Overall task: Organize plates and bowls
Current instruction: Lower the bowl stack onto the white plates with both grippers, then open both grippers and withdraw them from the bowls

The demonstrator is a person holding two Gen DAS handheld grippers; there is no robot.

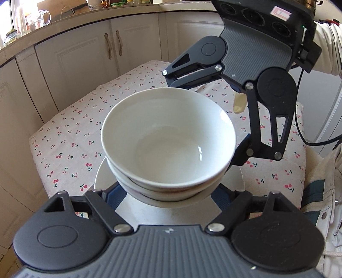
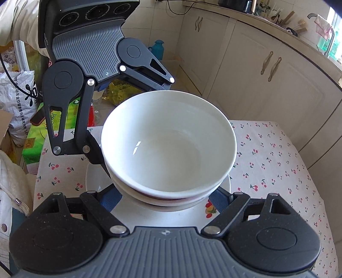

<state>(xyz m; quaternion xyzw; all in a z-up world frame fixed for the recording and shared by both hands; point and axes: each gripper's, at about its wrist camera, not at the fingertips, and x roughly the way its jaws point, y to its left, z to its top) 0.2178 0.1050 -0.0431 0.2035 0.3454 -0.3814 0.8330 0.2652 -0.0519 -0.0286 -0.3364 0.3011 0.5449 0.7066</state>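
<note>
The left gripper (image 1: 168, 192) and right gripper (image 2: 168, 196), jaws spread wide, flank stacked white bowls (image 1: 168, 141) from opposite sides, seemingly touching. The bowls sit on a plate (image 2: 94, 177) on the cherry-print tabletop (image 1: 70, 136).

Both pictures are bright with daylight. A window (image 1: 27, 12) glows white at eleven o'clock in the left view. The bowl (image 2: 168, 141) shines softly. Edges bend and go dark at the corners.
</note>
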